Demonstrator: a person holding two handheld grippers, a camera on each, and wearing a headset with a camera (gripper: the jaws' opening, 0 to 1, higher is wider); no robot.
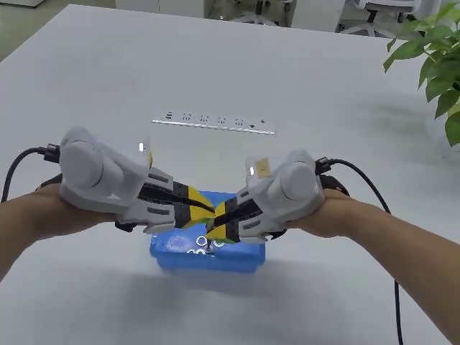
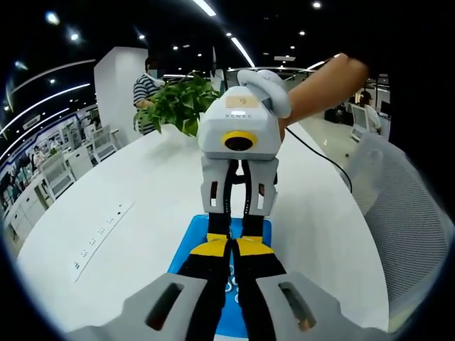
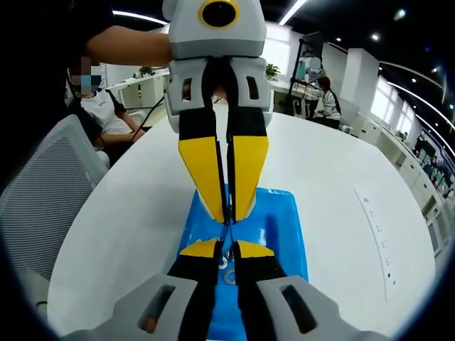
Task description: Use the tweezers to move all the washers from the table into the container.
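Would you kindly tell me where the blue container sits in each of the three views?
Head view: blue container, low centre.
Left gripper view: container, bottom centre.
Right gripper view: container, centre to bottom.
Shared landmark: white power strip, beyond it, at left, at right, respectively.

Left tongs (image 1: 205,205) and right tongs (image 1: 219,225) have rounded light-grey housings, slotted grey shoulders and black jaws tipped in yellow. A black cable (image 1: 20,162) leaves each rear. The right bears a pale label (image 1: 262,169).
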